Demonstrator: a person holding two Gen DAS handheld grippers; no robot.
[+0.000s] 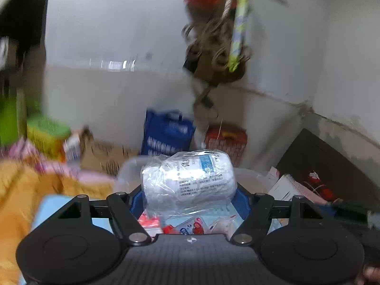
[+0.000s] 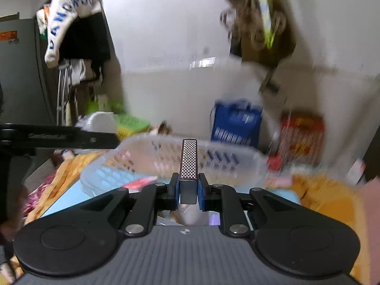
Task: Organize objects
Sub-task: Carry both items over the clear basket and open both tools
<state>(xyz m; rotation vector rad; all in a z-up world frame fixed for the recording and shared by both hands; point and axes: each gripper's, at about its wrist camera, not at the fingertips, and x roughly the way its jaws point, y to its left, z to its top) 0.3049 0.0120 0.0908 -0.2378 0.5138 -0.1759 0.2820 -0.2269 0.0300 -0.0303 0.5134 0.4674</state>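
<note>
Both grippers loaded, left fingers pinching plastic-wrapped roll, right fingers clamping matchbox, basket blurred.

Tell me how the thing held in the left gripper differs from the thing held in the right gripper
The plastic-wrapped white roll in the left gripper is fat, soft-looking and light, while the slim dark box in the right gripper is thin, rigid and has a dotted strip. The roll forces its jaws wide; the box sits between jaws nearly closed. Both are clamped and lifted, with a pale plastic basket beyond.
</note>
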